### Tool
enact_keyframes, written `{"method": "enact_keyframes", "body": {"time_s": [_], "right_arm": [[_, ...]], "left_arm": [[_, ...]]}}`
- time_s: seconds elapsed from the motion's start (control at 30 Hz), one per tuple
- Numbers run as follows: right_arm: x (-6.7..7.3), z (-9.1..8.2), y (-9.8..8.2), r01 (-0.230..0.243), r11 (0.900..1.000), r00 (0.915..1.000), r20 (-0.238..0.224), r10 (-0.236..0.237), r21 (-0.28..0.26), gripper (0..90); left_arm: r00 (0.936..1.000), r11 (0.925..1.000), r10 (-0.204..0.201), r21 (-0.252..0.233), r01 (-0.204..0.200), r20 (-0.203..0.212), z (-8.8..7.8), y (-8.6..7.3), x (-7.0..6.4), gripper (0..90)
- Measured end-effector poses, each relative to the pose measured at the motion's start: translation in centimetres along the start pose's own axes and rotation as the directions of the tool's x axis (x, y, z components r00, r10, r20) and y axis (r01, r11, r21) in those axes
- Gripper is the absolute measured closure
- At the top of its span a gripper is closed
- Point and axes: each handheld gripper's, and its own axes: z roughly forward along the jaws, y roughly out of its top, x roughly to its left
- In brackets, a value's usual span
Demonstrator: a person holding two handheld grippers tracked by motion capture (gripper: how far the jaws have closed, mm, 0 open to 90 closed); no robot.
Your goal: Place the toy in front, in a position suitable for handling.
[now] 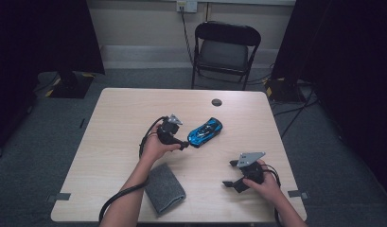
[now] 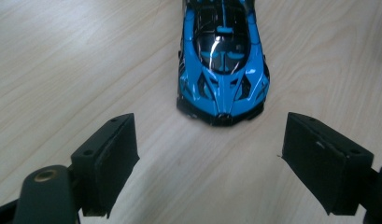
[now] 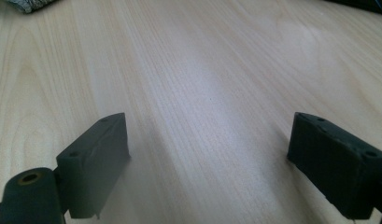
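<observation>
Car first: one blue toy car (image 1: 205, 132) sits on its wheels near the middle of the counter (image 1: 125, 109), slanted, its nose turned toward the left tool (image 1: 184, 144). In the left gripper view the car (image 2: 222, 65) lies just ahead of the gap between the two black jaws, centred on it but not yet between them. The left tool (image 2: 209, 158) is spread wide, wider than the car's body, and has hold of nothing; it hovers low, just short of the nose.

Judged from this, the pickup is at the approach stage: the tool is lined up, while the advance around the car, the closing and the lift are all left to do.

The right tool (image 1: 233, 174) rests well apart, near the counter's front right, its jaws equally wide and empty above bare wood (image 3: 207, 93).

Counted: one car, two tools, one folded grey cloth (image 1: 165, 187) at the front edge beside the left forearm, one small dark round disc (image 1: 216, 102) toward the far edge, and one black folding chair (image 1: 225, 49) beyond the counter.
</observation>
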Motion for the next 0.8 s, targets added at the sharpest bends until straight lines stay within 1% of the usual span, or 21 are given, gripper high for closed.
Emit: {"method": "enact_keyframes", "body": {"time_s": [0.03,0.07,0.13,0.17,0.2,0.23,0.27,0.37,0.5,0.53,0.6,0.63,0.67,0.7,0.8], "right_arm": [[0.0,0.0,0.0,0.000,1.000,1.0000,-0.001,0.000,0.001,11.5],[0.0,0.0,0.0,0.000,1.000,1.0000,-0.001,0.000,0.001,11.5],[-0.1,0.0,0.0,0.001,1.000,1.0000,-0.002,-0.001,0.001,11.5],[-0.1,0.0,0.0,0.001,1.000,1.0000,-0.003,-0.001,0.000,11.5],[-0.1,0.0,0.0,0.000,1.000,1.0000,-0.003,0.000,0.000,11.5],[-0.1,0.0,0.0,0.001,1.000,1.0000,-0.002,-0.001,0.001,11.5],[-0.1,0.0,0.0,0.001,1.000,1.0000,-0.001,-0.001,0.001,11.5],[-0.2,0.0,0.0,0.001,1.000,1.0000,-0.002,-0.001,0.001,11.5],[-0.2,0.0,0.1,0.001,1.000,1.0000,-0.002,-0.001,0.001,11.5],[-0.2,0.0,0.1,0.001,1.000,1.0000,-0.002,-0.001,0.001,11.5],[-0.2,0.0,0.1,0.001,1.000,1.0000,-0.002,-0.001,0.001,11.5],[-0.2,0.0,0.1,0.001,1.000,1.0000,-0.002,-0.001,0.001,11.5],[-0.2,0.1,0.1,0.001,1.000,1.0000,-0.002,-0.001,0.000,11.5],[-0.2,0.1,0.1,0.002,1.000,1.0000,-0.002,-0.002,0.001,11.5],[-0.2,0.1,0.1,0.002,1.000,1.0000,-0.002,-0.002,0.000,11.5]], "left_arm": [[0.9999,0.9999,0.009,0.007,-0.009,0.008,0.4,0.5,-0.2,17.7],[0.9999,1.0000,0.006,0.000,-0.006,0.010,0.6,0.9,-0.3,17.7],[0.9999,1.0000,0.007,0.000,-0.007,0.015,0.8,1.1,-0.3,17.7],[0.9998,0.9999,0.014,0.001,-0.014,0.016,1.2,1.6,-0.4,17.7],[0.9998,0.9999,0.014,0.001,-0.014,0.016,1.2,1.6,-0.4,17.7],[0.9997,0.9999,0.013,0.001,-0.013,0.023,1.7,2.0,-0.5,17.7],[0.9996,0.9998,0.018,0.006,-0.018,0.022,1.9,2.1,-0.5,17.6],[0.9995,0.9999,0.014,0.008,-0.014,0.027,2.7,2.5,-0.7,17.6],[0.9993,0.9998,0.017,0.006,-0.017,0.034,3.4,3.0,-0.8,17.5],[0.9994,0.9998,0.019,0.007,-0.019,0.030,3.5,3.2,-0.8,17.5],[0.9991,0.9998,0.015,0.012,-0.015,0.041,4.1,3.5,-0.7,16.9],[0.9991,0.9999,0.010,0.005,-0.010,0.041,4.4,3.7,-0.8,16.9],[0.9990,0.9998,0.013,0.015,-0.014,0.044,4.5,3.8,-0.8,16.9],[0.9990,0.9999,0.005,0.014,-0.006,0.045,4.7,3.9,-0.8,16.8],[0.9990,0.9999,0.005,0.010,-0.005,0.044,5.2,4.1,-0.9,16.2]]}}
